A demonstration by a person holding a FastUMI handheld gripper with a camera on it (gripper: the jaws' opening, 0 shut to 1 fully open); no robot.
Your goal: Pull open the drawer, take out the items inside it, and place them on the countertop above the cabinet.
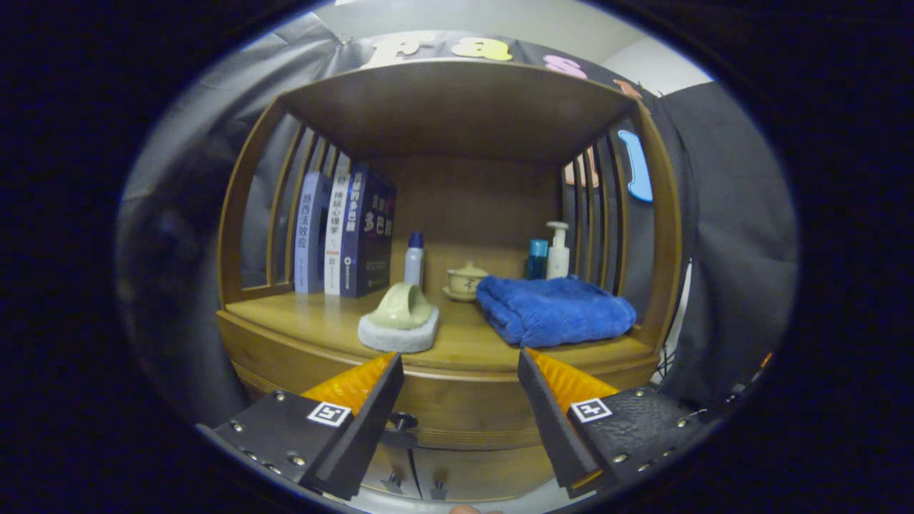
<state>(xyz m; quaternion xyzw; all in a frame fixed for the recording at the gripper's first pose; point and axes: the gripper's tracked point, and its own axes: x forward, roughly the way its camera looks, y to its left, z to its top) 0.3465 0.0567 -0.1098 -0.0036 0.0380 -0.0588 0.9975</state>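
Jaws: the gripper (460, 364) is held with its jaws spread wide apart, and nothing is pinched between them.

Where the jaws are: they are held in front of the wooden cabinet (235, 214), just under the front edge of the bench (471, 346).

Drawer: the drawer (464, 407) is seen right below the bench, with a dark knob (401, 422) beside the left jaw. The drawer front looks flush with the cabinet, so it is judged to be closed.

Inside the drawer: nothing inside can be seen.

On the bench: a pale green cup (403, 305) is lying on a grey sponge (398, 335) near the front edge. A folded blue towel (553, 308) is lying next to it, to the right.

Farther back: some books (343, 232), a small bottle with a blue cap (413, 258), a little lidded teacup (466, 280), a blue bottle (537, 258) and a white pump bottle (558, 250) are standing behind.

How far along: two stages are fitted by this scene. Either the things from the drawer are already lying on the bench and the drawer is closed again, or they are inside a closed drawer. Which it is cannot be told.
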